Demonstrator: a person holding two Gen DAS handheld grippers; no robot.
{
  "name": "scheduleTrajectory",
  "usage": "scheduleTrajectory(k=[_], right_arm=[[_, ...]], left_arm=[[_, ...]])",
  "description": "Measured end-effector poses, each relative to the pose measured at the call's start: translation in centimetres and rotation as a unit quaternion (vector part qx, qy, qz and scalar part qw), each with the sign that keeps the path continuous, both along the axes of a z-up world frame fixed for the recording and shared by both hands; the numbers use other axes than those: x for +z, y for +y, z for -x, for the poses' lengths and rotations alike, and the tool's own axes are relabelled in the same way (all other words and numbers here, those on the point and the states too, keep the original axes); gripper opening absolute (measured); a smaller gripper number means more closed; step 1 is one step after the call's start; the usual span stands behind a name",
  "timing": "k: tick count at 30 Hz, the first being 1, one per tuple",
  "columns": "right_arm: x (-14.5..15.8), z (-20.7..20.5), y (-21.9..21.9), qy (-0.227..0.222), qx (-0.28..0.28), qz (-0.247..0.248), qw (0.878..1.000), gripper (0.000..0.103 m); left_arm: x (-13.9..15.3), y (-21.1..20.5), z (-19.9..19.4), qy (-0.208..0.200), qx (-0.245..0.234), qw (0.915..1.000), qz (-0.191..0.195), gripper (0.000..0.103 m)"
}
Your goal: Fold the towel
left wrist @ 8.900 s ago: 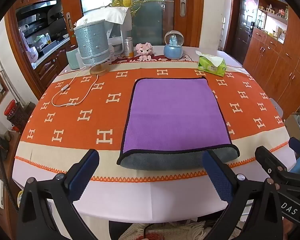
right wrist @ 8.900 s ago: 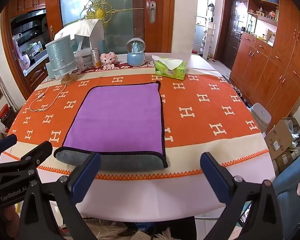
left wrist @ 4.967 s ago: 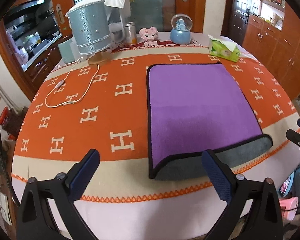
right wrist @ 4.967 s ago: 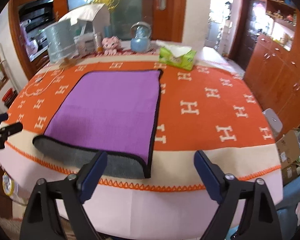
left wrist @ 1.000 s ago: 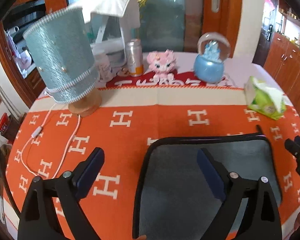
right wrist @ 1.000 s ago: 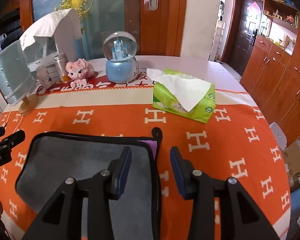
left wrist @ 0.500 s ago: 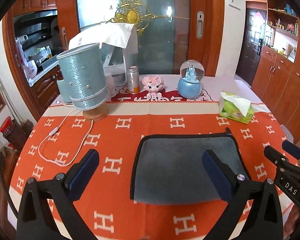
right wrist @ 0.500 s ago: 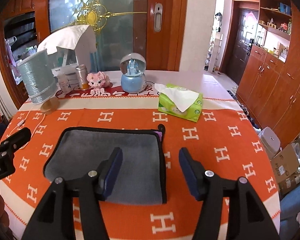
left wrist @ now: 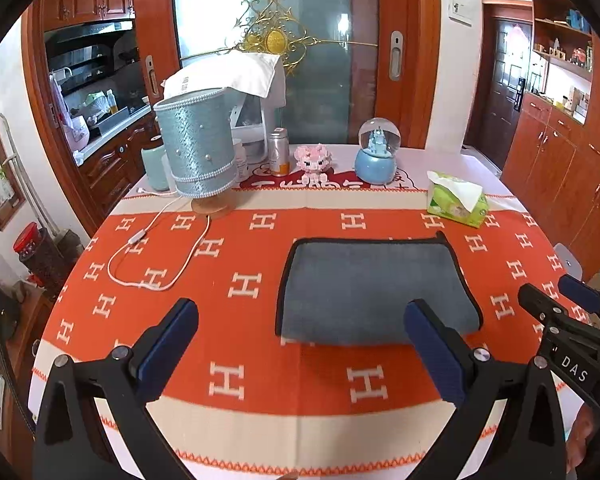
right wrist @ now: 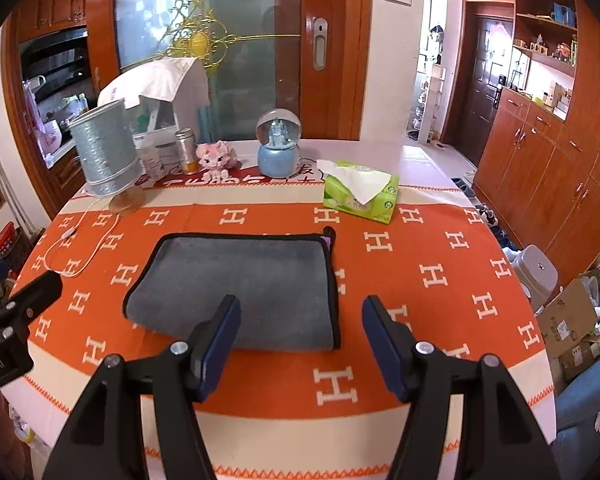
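An orange H-patterned cloth covers the surface (left wrist: 260, 360). The towel (left wrist: 372, 288), folded grey side up, lies flat mid-surface, near a green tissue pack (right wrist: 360, 192). The left claw (left wrist: 300, 344) and right claw (right wrist: 300, 340) hover above it, both spread and empty.

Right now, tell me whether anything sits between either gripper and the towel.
Nothing visible does. Only bare orange tablecloth lies between the open left gripper and the folded grey towel, and likewise before the open right gripper. The tissue pack and lamp stand beyond the towel.
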State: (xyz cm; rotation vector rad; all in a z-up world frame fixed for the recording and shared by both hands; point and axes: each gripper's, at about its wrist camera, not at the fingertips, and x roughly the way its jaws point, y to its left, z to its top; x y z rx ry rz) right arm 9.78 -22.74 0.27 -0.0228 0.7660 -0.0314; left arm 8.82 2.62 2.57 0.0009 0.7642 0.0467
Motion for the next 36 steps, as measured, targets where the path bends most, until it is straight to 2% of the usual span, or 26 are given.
scheduleTrajectory(k=[9,13,16,27,36], right_arm=[[0.1,3.7,0.4,0.005,0.006,-0.008,1.0,0.063],[-0.2,5.5,0.4,0.009,0.012,-0.017,1.0,0.063],[-0.4,6.5,0.6,0.012,0.013,-0.005,1.0,0.063],[-0.8,8.9,0.6,0.01,0.013,-0.029,0.999,0.063],[-0.2,10.1,1.1,-0.01,0.016,-0.021,1.0,0.063]], left_arm=[[0.2,-0.2,4.0,-0.001,0.01,0.9999,0.005,0.102],[-0.3,-0.3,5.4,0.01,0.006,0.9998,0.017,0.102],[-0.4,-0.6,6.4,0.011,0.003,0.9998,0.013,0.102],[-0.4,-1.7,8.0,0.007,-0.008,0.9999,0.008,0.102],[-0.6,-1.7,8.5,0.014,-0.009,0.9998,0.014,0.102]])
